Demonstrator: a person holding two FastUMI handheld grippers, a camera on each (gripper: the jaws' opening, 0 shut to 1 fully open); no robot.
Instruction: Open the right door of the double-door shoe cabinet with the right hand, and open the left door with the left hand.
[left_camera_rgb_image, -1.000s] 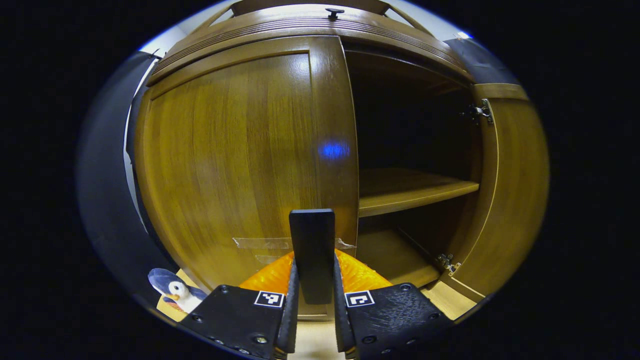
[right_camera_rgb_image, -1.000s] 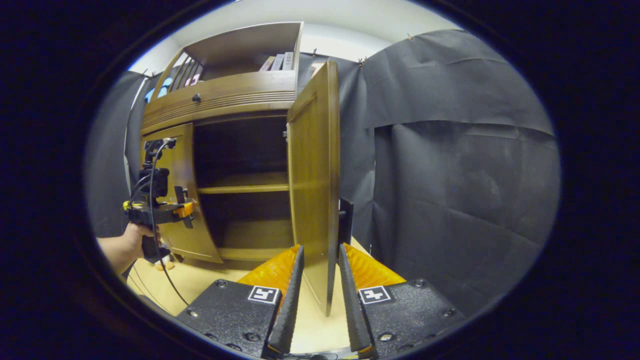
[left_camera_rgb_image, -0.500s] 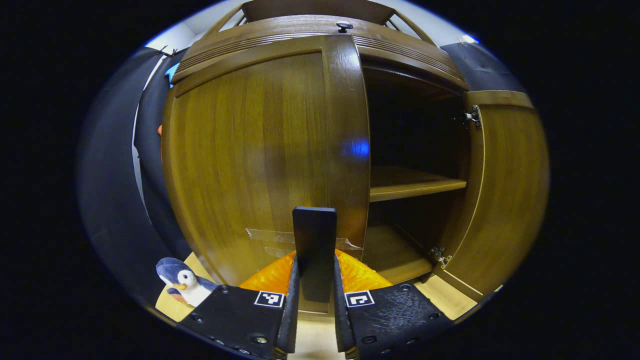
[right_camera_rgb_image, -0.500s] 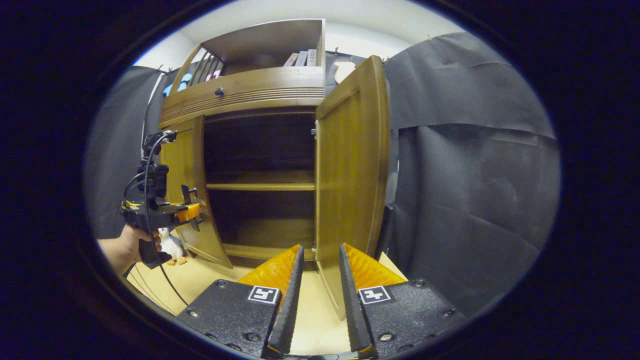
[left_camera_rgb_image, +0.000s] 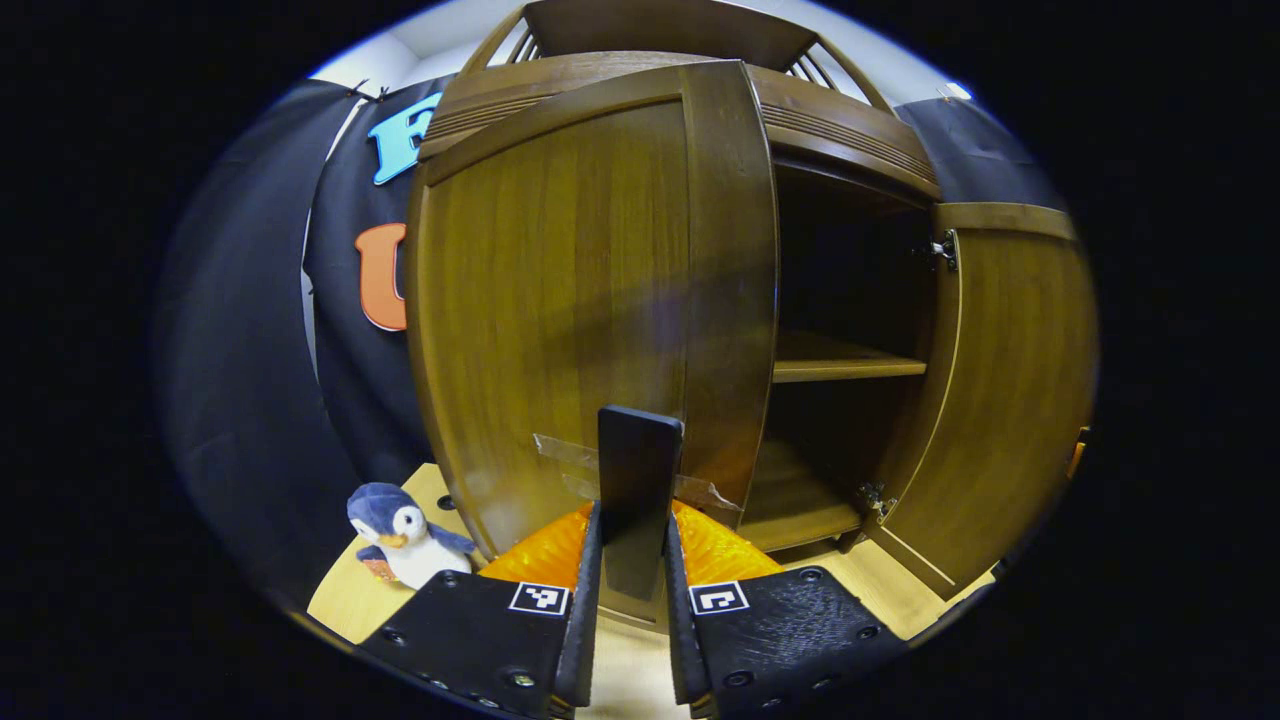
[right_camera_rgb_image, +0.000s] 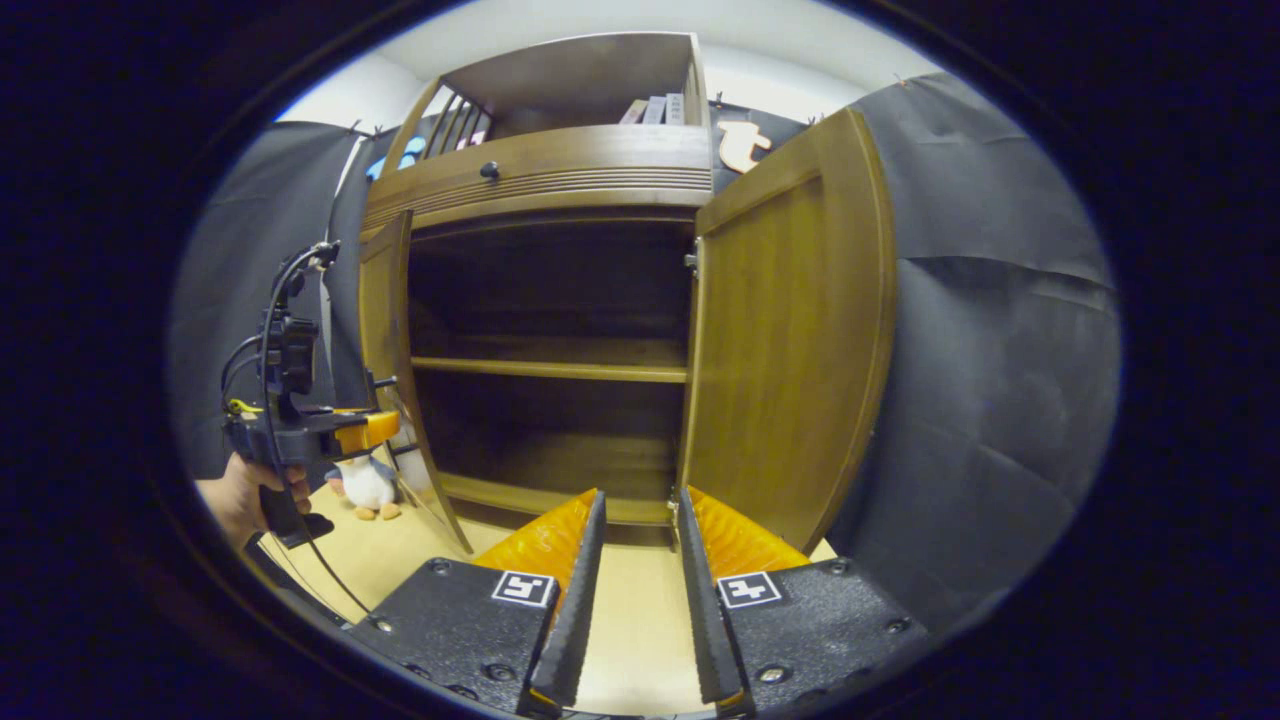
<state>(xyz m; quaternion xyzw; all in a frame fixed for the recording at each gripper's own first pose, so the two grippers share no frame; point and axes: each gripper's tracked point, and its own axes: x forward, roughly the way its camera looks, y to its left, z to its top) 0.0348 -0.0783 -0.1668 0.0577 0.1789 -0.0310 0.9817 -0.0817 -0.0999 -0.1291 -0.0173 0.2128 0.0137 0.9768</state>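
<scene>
The left gripper (left_camera_rgb_image: 630, 560) is clamped on the dark handle (left_camera_rgb_image: 638, 470) of the left door (left_camera_rgb_image: 560, 290), which stands partly swung out. The right gripper (right_camera_rgb_image: 632, 590) hangs empty with jaws parted before the right door (right_camera_rgb_image: 790, 330), which is wide open

Left gripper (left_camera_rgb_image: 630, 560) fingers clamped; right gripper (right_camera_rgb_image: 632, 590) fingers parted.

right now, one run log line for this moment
left gripper: shut on left door handle | left door: partly open | right gripper: open, free | right door: open
</scene>
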